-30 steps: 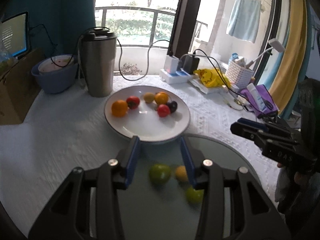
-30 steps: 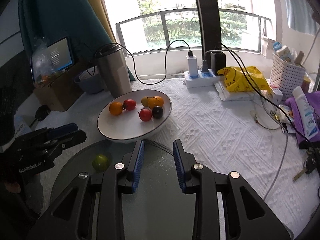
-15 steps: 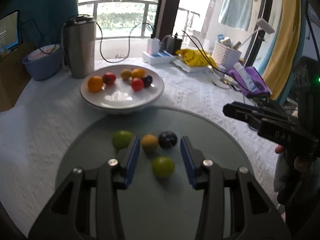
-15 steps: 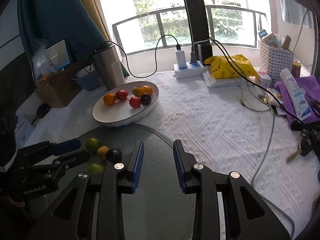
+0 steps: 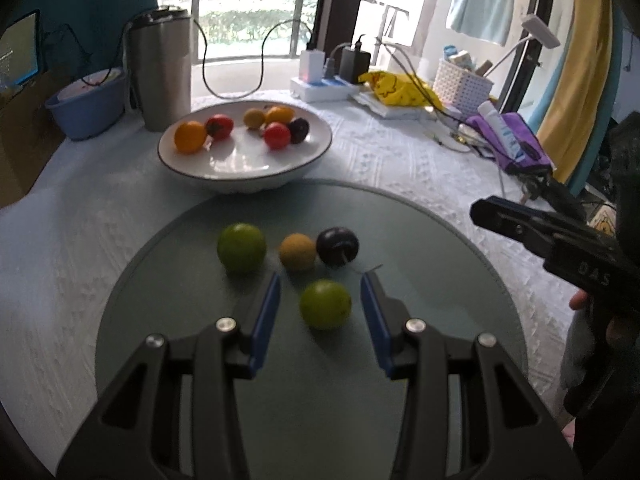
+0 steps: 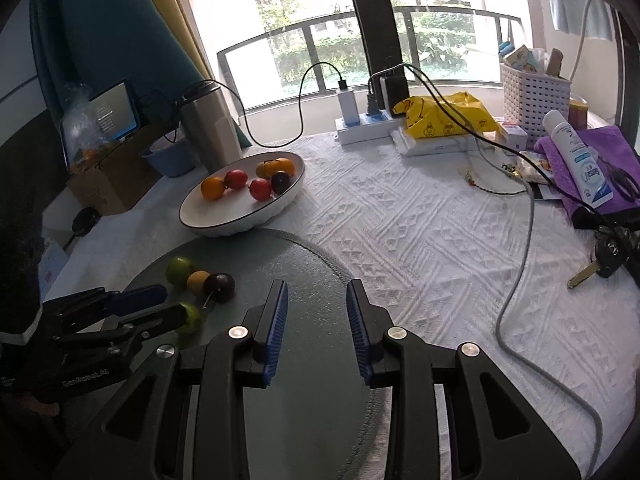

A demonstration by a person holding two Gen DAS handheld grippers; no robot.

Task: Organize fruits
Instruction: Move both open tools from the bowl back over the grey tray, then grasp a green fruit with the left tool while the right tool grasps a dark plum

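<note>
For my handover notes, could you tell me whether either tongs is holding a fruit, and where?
Neither. The left tongs straddle a green fruit without touching it; the right tongs are empty.

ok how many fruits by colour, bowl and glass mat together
green: 2, and, both on the glass mat
yellow-orange: 4, one on the mat, three in the white bowl
red: 2, in the bowl, and
dark purple: 2, mat and bowl
total: 10
</note>
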